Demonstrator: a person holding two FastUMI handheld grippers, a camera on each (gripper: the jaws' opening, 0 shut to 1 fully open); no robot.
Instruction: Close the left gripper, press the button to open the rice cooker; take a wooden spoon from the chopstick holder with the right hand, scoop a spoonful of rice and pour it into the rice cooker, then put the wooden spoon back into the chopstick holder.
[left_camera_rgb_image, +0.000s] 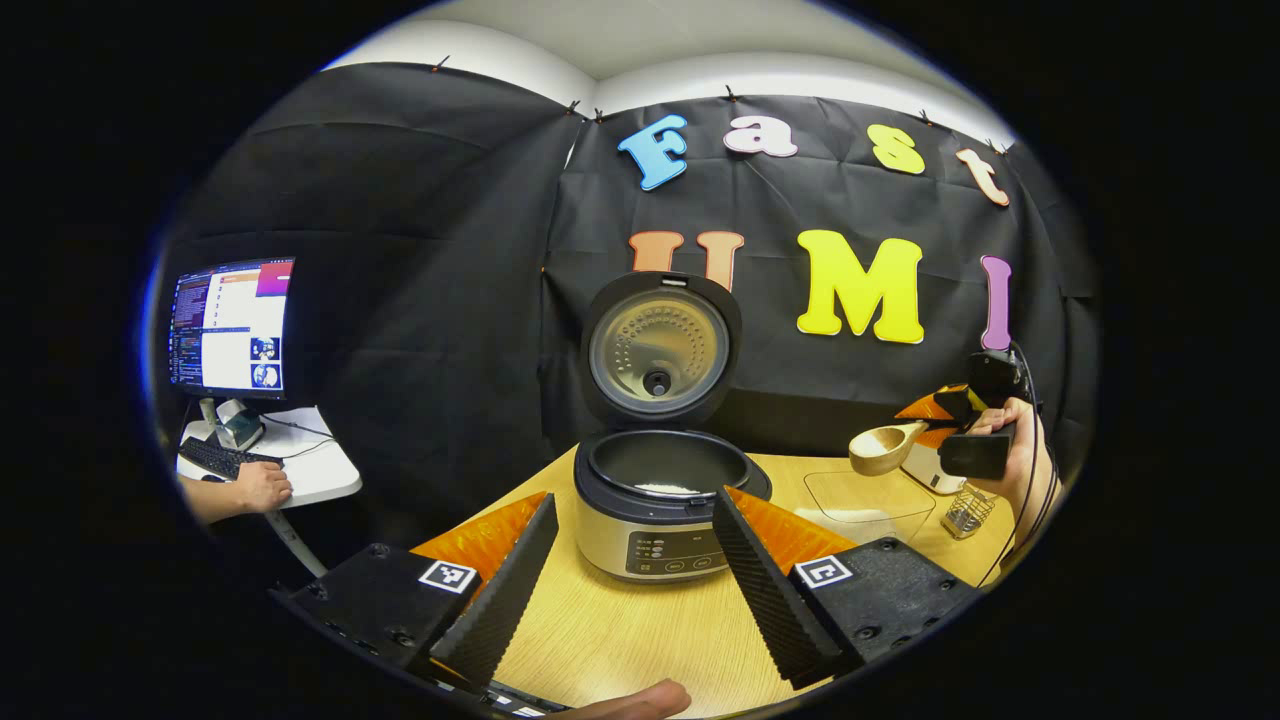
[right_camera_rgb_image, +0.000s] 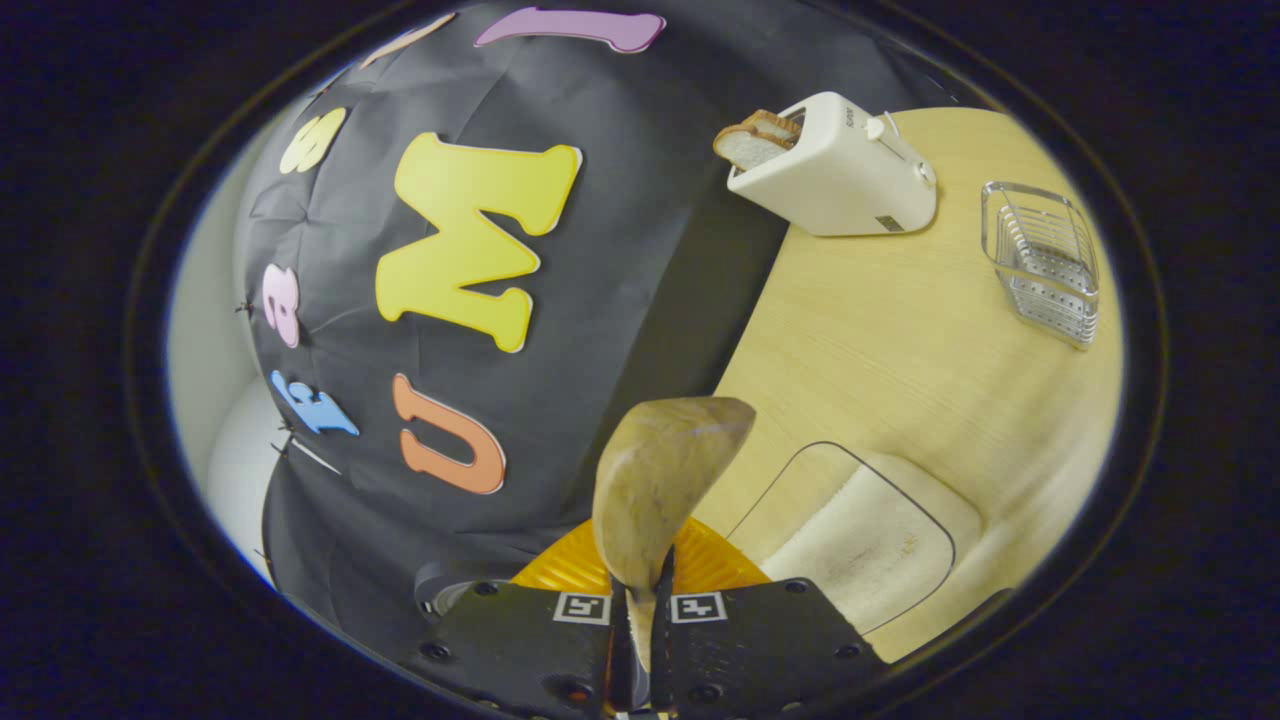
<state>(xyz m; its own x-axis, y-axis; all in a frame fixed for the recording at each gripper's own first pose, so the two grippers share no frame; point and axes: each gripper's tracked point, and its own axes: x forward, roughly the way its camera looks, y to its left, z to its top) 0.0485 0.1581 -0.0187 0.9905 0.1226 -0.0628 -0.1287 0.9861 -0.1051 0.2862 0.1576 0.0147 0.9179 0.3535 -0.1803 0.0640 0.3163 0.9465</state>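
The rice cooker (left_camera_rgb_image: 660, 520) stands mid-table with its lid (left_camera_rgb_image: 660, 350) raised; a little white rice lies in the pot. My left gripper (left_camera_rgb_image: 630, 590) is open in front of it, one finger on each side of the cooker's front and not touching it. At the right, in the air, my right gripper (left_camera_rgb_image: 975, 440) is shut on the handle of the wooden spoon (left_camera_rgb_image: 885, 448). In the right gripper view, the spoon (right_camera_rgb_image: 665, 480) sticks out from the right gripper (right_camera_rgb_image: 640, 605), above the clear rice container (right_camera_rgb_image: 870, 535). The wire chopstick holder (right_camera_rgb_image: 1045, 260) stands on the table beyond.
A white toaster (right_camera_rgb_image: 835, 165) with a slice of bread stands at the table's back edge by the black wall. The rice container (left_camera_rgb_image: 870, 500) and chopstick holder (left_camera_rgb_image: 968, 510) sit right of the cooker. At the far left, a person's hand (left_camera_rgb_image: 260, 487) rests on a side desk with a monitor (left_camera_rgb_image: 232, 325).
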